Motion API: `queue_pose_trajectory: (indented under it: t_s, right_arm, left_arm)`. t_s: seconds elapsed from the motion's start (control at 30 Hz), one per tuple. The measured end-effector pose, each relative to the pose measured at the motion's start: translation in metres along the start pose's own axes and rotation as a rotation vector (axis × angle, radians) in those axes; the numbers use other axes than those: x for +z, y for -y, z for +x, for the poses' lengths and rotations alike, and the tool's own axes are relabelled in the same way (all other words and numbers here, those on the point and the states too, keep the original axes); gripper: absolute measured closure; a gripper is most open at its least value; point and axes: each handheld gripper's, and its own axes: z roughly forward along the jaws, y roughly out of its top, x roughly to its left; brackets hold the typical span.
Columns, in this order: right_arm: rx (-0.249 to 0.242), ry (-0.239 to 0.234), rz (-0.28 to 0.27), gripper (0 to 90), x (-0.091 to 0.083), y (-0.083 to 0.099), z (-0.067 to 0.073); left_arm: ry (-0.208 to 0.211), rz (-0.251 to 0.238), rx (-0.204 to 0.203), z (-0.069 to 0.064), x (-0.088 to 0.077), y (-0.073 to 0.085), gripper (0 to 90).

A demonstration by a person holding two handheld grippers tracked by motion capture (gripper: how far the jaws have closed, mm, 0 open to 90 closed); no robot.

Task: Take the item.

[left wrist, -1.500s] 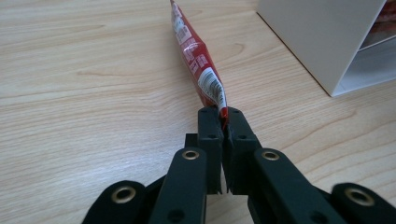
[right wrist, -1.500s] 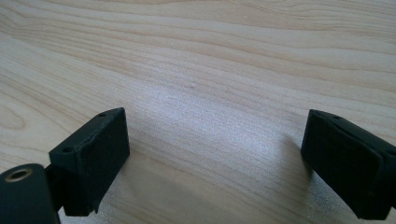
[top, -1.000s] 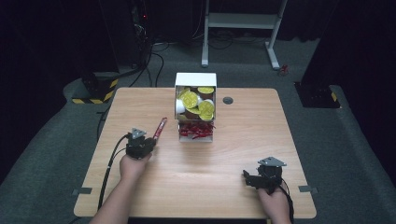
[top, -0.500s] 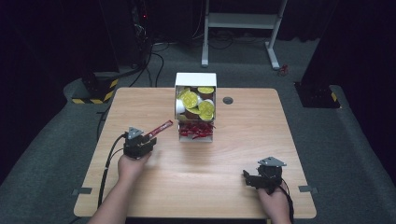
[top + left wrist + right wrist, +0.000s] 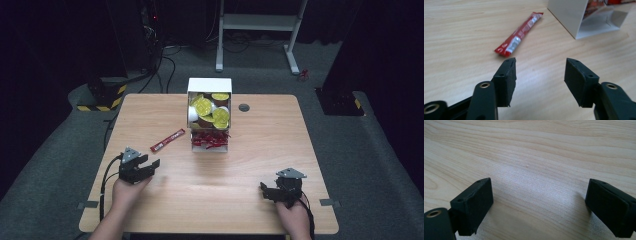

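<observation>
Desk (image 5: pixel 260 165) with two hand-held tools near its front edge, bare wood between them.
High view: left tool (image 5: pixel 145 167) and right tool (image 5: pixel 270 192) sit well apart; red sachet (image 5: pixel 167 140) lies beside the white box (image 5: pixel 209 86). Left tool view: jaws wide, empty, sachet ahead, box cropped. Right tool view: jaws wide, empty.

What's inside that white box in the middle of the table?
The white box holds small cups with yellow lids on top and red packets at the bottom opening. Whatever lies beneath the top cups is covered.
</observation>
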Motion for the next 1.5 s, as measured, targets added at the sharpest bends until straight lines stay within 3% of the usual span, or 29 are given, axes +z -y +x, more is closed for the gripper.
queue_pose_trajectory:
  t_s: [0.3, 0.63, 0.77, 0.97, 1.3, 1.5]
  right_arm:
    - [0.001, 0.001, -0.001, 7.7, 0.0, 0.0, 0.0]
    - [0.0, 0.001, -0.001, 7.7, 0.0, 0.0, 0.0]
    - [0.001, 0.001, -0.001, 7.7, 0.0, 0.0, 0.0]
    - [0.001, 0.001, 0.001, 7.7, 0.0, 0.0, 0.0]
    - [0.001, 0.001, 0.001, 7.7, 0.0, 0.0, 0.0]
    - [0.004, 0.003, 0.001, 7.6, 0.0, 0.0, 0.001]
  left_arm:
    - [0.005, 0.05, 0.018, 0.008, -0.029, 0.031, 34.3]
    - [-0.039, 0.132, 0.063, 0.021, -0.049, 0.063, 31.6]
    - [-0.053, 0.126, 0.089, 0.025, -0.05, 0.072, 25.9]
    - [-0.113, 0.147, 0.046, 0.023, -0.044, 0.072, 8.0]
    - [-0.14, 0.156, 0.018, 0.017, -0.041, 0.07, 3.9]
    - [-0.136, 0.155, 0.027, 0.015, -0.039, 0.07, 4.0]
